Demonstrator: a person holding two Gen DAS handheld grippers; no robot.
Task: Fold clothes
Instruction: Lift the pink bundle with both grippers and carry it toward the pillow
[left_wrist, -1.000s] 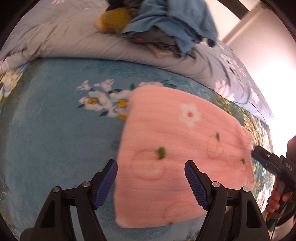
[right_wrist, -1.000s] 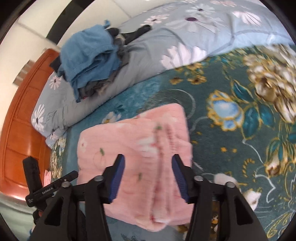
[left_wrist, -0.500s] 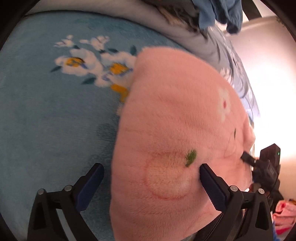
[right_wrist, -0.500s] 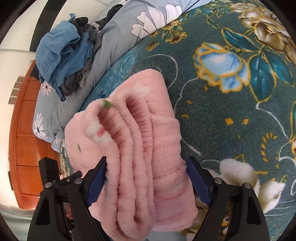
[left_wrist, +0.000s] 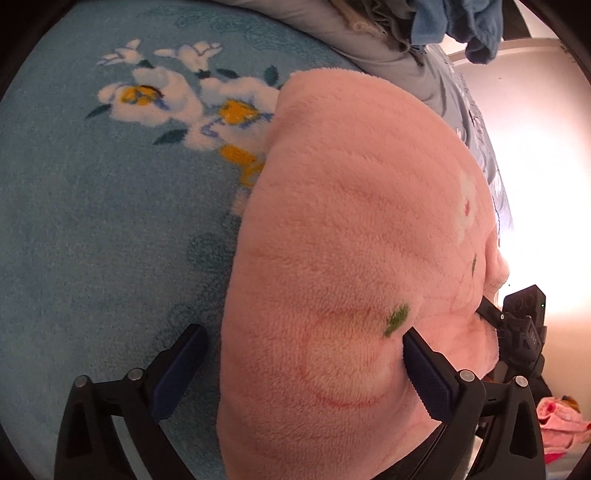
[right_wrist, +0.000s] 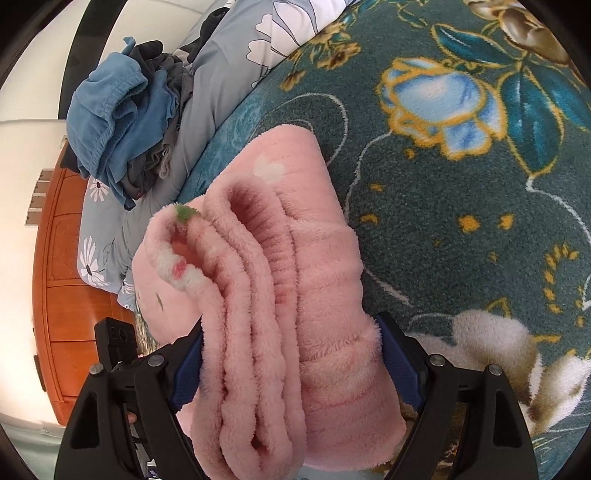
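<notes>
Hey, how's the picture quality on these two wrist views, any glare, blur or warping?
Left wrist: the wall at right is blown out white, washing out the pink garment edge; otherwise sharp. Right wrist: evenly lit, pink garment fleece crisp, no motion blur. Both: strong fisheye bending and dark corners.

folded garment (right_wrist: 288, 295) lies on blanket (right_wrist: 461, 221), between right gripper (right_wrist: 291, 369) fingers | left gripper (left_wrist: 299, 369) straddles its edge | clothes pile (right_wrist: 122, 122) on pillow (right_wrist: 221, 74), far-left ahead
</notes>
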